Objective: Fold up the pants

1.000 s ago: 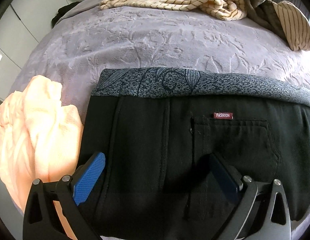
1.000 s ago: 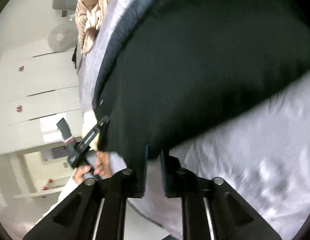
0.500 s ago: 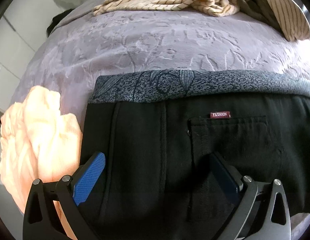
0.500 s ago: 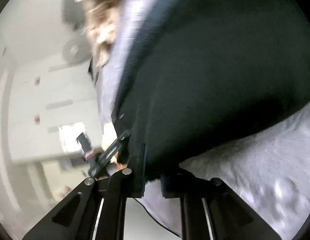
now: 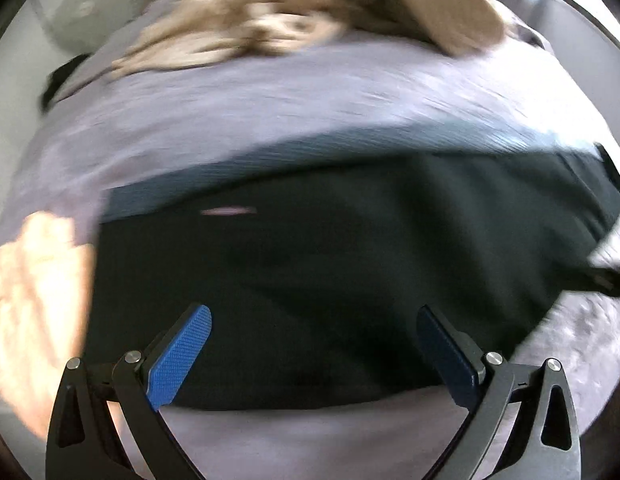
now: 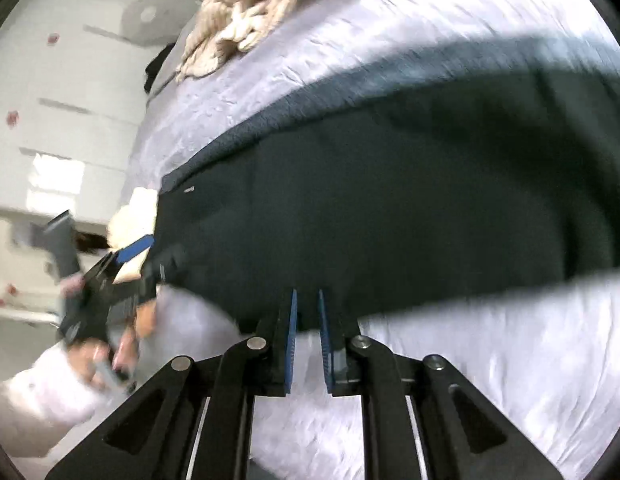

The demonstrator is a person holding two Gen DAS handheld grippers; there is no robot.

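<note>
Between the earlier frames and now, both views were shifted: in the left wrist view the near hem of the pants [image 5: 330, 280] was brought into sight at bottom centre, with lilac bedspread [image 5: 310, 440] exposed below it, and the red label was smeared leftward by blur. In the right wrist view the pants were rolled from a diagonal lie to a near-horizontal one.

Right gripper [image 6: 308, 300]: jaws had just been closing, then were eased back slightly; they were held narrow, with the dark hem pinched between the tips at lower centre. Whether fabric was gripped deeply or only by the edge could not be told.

Left gripper [image 5: 314, 320]: jaws were kept wide, nothing between the pads; pants were spread just beyond and between the fingers.

Pants were laid flat across mid-frame in both views, grey patterned waistband [image 5: 350, 148] along the upper edge. A striped garment [image 5: 270, 28] was seen at the top, and a peach cloth [image 5: 34, 300] at the left edge beside the pants.

Step judged: hem corners being picked up for a fold. Right side appeared taken; left side not yet. Next move judged: left jaws to be brought onto the near hem corner and closed, so both corners could be lifted evenly.
</note>
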